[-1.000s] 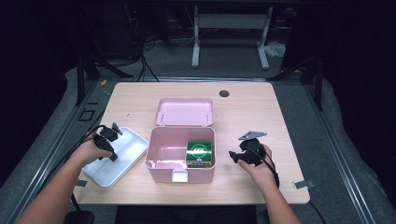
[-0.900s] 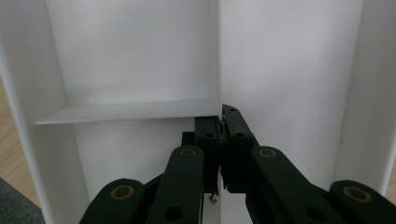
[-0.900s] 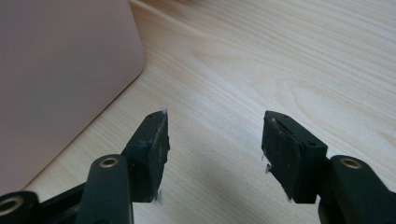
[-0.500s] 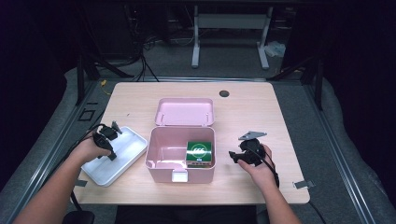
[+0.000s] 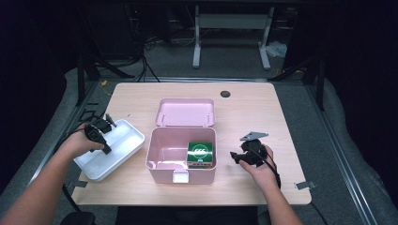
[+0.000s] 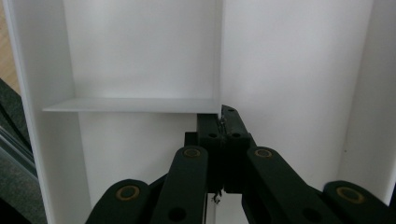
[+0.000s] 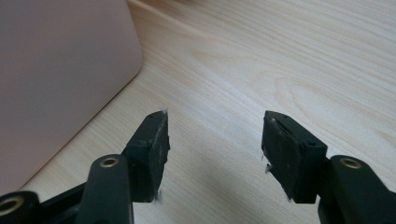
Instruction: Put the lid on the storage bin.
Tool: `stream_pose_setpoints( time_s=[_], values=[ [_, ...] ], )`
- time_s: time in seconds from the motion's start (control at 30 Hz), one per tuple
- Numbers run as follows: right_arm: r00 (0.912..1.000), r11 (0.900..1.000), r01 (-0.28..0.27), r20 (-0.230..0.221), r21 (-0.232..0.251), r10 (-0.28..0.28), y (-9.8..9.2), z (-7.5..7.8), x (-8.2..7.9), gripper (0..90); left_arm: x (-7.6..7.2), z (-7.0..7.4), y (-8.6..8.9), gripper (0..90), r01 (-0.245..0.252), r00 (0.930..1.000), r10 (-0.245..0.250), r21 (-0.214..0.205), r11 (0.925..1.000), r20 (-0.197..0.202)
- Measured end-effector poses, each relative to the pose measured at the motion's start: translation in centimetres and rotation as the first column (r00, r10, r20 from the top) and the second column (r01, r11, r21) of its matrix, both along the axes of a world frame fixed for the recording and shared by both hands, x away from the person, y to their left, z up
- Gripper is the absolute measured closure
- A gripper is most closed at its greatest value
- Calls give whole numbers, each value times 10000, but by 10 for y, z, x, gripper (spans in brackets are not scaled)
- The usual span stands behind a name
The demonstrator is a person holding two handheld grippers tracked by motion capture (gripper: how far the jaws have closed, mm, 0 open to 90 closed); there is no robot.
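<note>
A pink box [image 5: 162,172] stands open mid-table, its lid [image 5: 185,112] leaning back behind it. Inside its right half lies a green tin [image 5: 201,152]. Left of the box is a white tray [image 5: 123,140] with dividers. My left gripper [image 5: 104,140] reaches into this tray [image 6: 140,56]; the left gripper [image 6: 223,122] has its jaws shut, apparently pinching a thin divider wall. My right gripper [image 5: 233,155] rests low over the table just right of the box. In the right gripper view, that gripper [image 7: 214,135] is open and empty, with the box's pink wall [image 7: 60,70] at its left.
The light wooden table [image 5: 263,108] has a small dark hole [image 5: 225,93] near its back edge. Bare wood [image 7: 280,60] lies ahead of the right gripper. Dark floor, cables and a metal stand surround the table.
The left hand and the white tray have shifted a little to the left and away from the person. The right gripper and the pink box have stayed put.
</note>
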State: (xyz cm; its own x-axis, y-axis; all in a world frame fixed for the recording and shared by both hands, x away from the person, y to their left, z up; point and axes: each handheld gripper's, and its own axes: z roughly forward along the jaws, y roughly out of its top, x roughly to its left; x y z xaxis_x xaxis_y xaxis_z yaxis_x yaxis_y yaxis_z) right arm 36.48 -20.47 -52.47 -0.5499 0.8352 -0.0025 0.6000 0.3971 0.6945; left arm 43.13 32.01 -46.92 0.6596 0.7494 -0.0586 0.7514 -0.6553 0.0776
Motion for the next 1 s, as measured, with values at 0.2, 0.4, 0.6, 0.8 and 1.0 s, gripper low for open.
stream_pose_setpoints(
  time_s=[0.2, 0.4, 0.6, 0.8, 1.0],
  values=[
    [10000, 10000, 50, 3, -27, -50, 0, 0, 0, 408, -3, 20, -1, 892, 324, 9993, -323, -44, 9995, 179],
    [9999, 9999, 134, 48, -41, -134, -1, 0, 0, 408, -6, 32, -5, 893, 826, 9966, -826, 47, 9966, -14],
    [9998, 9999, 150, 124, -24, -149, -1, 1, -1, 408, -8, 49, -12, 892, 1102, 9937, -1101, -26, 9939, 208],
    [9998, 9998, 175, 136, -45, -174, -1, 0, 0, 408, -9, 71, -24, 892, 1517, 9872, -1516, 16, 9884, 492],
    [9998, 9999, 133, 155, -1, -133, -1, 1, 0, 408, -12, 90, -45, 893, 2257, 9725, -2252, -28, 9742, 596]
  ],
)
